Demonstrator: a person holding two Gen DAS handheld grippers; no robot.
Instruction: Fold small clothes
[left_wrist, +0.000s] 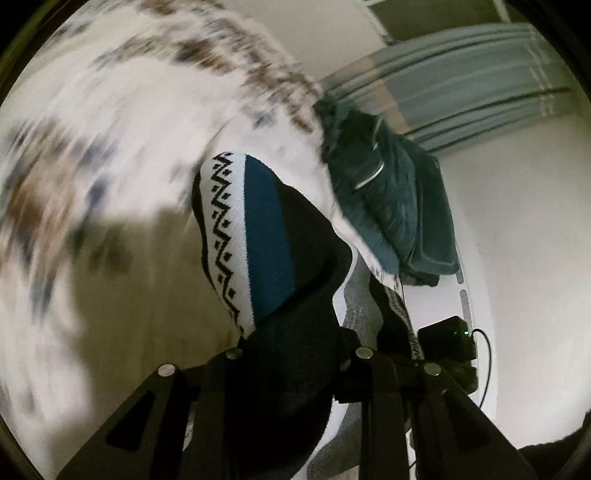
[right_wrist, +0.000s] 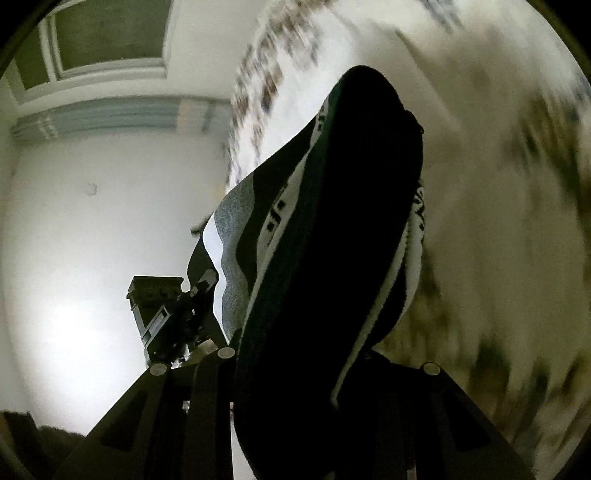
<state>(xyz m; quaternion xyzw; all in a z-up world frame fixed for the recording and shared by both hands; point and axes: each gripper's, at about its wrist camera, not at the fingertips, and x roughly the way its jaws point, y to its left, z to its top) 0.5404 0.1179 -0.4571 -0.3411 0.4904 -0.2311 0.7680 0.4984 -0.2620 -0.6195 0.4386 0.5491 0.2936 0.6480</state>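
A small knitted garment, black with a blue band and a white zigzag stripe, hangs lifted in the air between both grippers. My left gripper is shut on its black edge. In the right wrist view the same garment drapes over my right gripper, which is shut on it; its fingertips are hidden by the cloth. The left gripper shows at the lower left of the right wrist view, holding the other end of the garment.
A white bedspread with brown and blue spots lies blurred behind the garment. A dark teal cloth pile sits on its edge. A black device with a cable rests on a white surface. White wall and pale blue curtains lie behind.
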